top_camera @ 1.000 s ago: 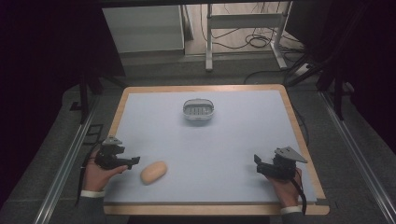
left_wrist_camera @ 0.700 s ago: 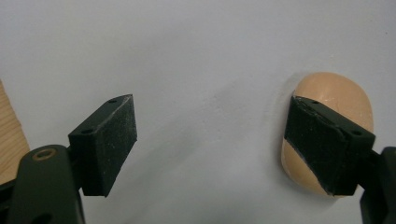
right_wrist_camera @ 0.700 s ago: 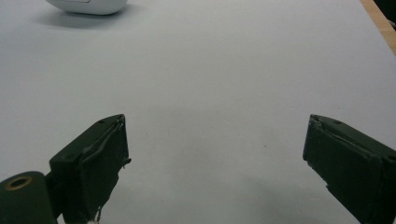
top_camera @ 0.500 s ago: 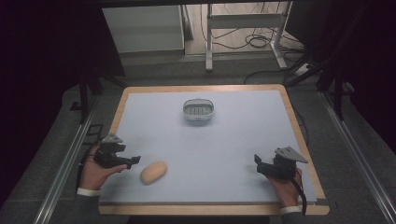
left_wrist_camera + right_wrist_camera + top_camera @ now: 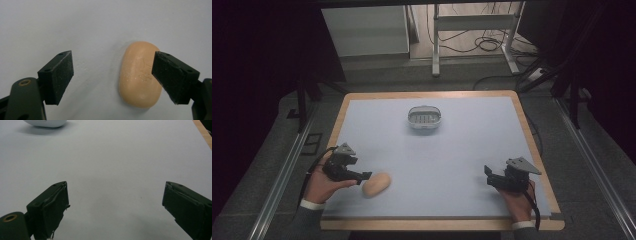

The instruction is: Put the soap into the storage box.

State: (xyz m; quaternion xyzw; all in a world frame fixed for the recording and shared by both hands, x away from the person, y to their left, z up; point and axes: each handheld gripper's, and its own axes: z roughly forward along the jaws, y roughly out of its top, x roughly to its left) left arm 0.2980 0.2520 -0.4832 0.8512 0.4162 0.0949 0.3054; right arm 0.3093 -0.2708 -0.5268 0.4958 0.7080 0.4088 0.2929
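A tan oval bar of soap (image 5: 376,184) lies flat on the pale blue table top at the front left. My left gripper (image 5: 363,176) sits just to its left, open, jaws wide apart. In the left gripper view the soap (image 5: 140,75) lies partly under the right-hand jaw, untouched; my left gripper (image 5: 112,75) holds nothing. A white soap dish (image 5: 424,118) stands at the table's middle back; its edge (image 5: 45,123) shows in the right gripper view. My right gripper (image 5: 488,176) rests open at the front right, and between its jaws (image 5: 115,205) there is only bare table.
The wooden rim (image 5: 532,145) frames the blue table top. Behind the table stand a metal frame's legs (image 5: 472,40) and floor cables (image 5: 492,45). Dark panels flank both sides.
My left gripper has moved slightly toward the soap and tilted down over it. The right gripper and the dish have not moved.
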